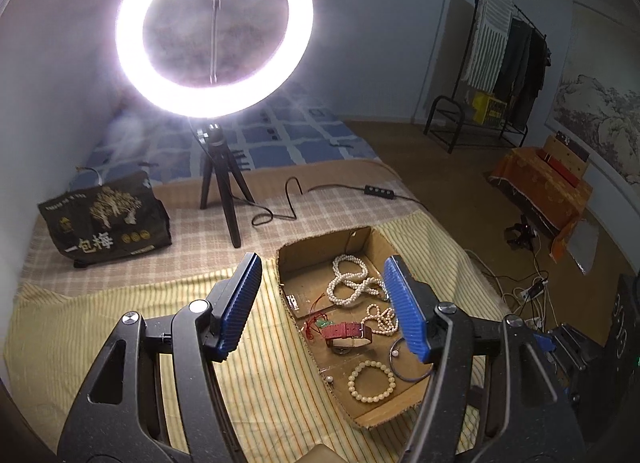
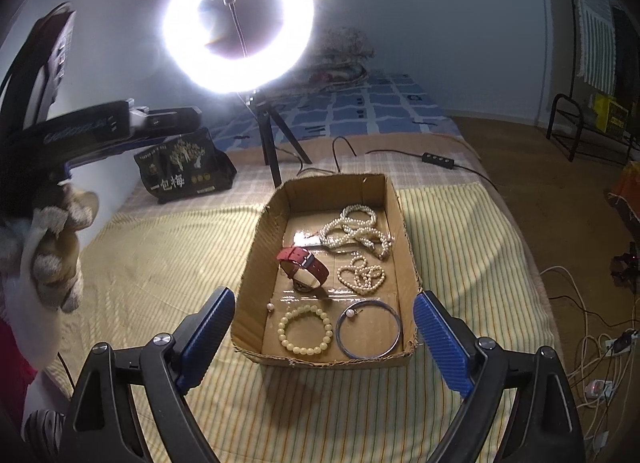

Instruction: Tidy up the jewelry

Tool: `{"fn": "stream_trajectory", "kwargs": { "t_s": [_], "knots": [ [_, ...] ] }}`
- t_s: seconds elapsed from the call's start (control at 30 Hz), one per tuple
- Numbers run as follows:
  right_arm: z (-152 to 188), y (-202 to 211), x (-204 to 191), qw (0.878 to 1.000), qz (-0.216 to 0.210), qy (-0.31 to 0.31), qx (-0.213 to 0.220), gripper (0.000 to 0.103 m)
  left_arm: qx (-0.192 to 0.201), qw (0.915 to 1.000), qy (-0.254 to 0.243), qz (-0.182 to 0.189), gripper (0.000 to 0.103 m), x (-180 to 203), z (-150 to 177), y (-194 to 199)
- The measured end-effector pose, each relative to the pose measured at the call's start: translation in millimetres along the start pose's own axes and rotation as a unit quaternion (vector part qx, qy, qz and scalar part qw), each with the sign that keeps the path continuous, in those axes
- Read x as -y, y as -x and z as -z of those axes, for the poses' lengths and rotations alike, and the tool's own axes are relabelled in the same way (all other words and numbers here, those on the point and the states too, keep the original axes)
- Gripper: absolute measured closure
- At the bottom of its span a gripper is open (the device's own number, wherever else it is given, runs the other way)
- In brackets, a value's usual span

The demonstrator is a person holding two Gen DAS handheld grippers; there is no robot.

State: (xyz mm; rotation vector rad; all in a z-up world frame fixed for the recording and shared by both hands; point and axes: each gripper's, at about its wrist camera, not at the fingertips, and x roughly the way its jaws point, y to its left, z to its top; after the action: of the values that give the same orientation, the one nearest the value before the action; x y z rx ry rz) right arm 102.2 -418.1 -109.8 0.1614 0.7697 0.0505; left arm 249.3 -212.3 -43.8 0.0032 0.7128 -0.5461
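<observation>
A shallow cardboard box [image 2: 256,263] [image 1: 286,259] lies on the striped cloth. In it are a long white pearl necklace [image 2: 354,233] [image 1: 350,281], a smaller pearl strand [image 2: 362,275] [image 1: 382,319], a red-strapped watch [image 2: 304,267] [image 1: 348,335], a cream bead bracelet [image 2: 306,329] [image 1: 370,381], a metal bangle with a pearl [image 2: 368,329] [image 1: 394,359] and a loose pearl [image 2: 271,306]. My left gripper [image 1: 324,283] is open and empty above the box's left side. My right gripper [image 2: 324,315] is open and empty in front of the box's near edge.
A lit ring light on a tripod [image 2: 238,19] [image 1: 214,29] stands behind the box, its cable and switch [image 2: 438,161] trailing right. A dark printed bag [image 2: 182,169] [image 1: 106,219] lies at back left. The left gripper's body and gloved hand [image 2: 56,263] show at left. Cables [image 2: 592,343] lie on the floor at right.
</observation>
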Motion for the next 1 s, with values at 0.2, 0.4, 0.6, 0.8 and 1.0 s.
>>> {"fn": "stream_trajectory", "kwargs": {
  "t_s": [0.2, 0.4, 0.6, 0.8, 1.0],
  "knots": [
    [-2.6, 24.9, -3.4, 1.000, 0.008, -0.009, 0.021, 0.011, 0.029, 0.9995, 0.006, -0.004, 0.037, -1.3, 1.1, 39.3],
    [-6.2, 44.3, -4.9, 0.999, 0.019, -0.014, 0.040, 0.010, 0.063, 0.9979, -0.008, -0.016, 0.037, 3.1, 8.5, 81.5],
    [-9.6, 66.2, -8.5, 0.997, 0.026, -0.017, 0.072, 0.000, 0.092, 0.9954, -0.012, -0.027, 0.023, 6.0, 22.5, 120.9],
    [-13.2, 75.4, -13.0, 0.996, 0.039, -0.012, 0.077, 0.000, 0.103, 0.9937, -0.024, -0.037, 0.012, 8.8, 40.0, 149.6],
    [-14.6, 81.4, -19.7, 0.996, 0.060, -0.021, 0.067, 0.000, 0.109, 0.9930, -0.025, -0.038, 0.005, 6.5, 55.3, 162.6]
  ]
}}
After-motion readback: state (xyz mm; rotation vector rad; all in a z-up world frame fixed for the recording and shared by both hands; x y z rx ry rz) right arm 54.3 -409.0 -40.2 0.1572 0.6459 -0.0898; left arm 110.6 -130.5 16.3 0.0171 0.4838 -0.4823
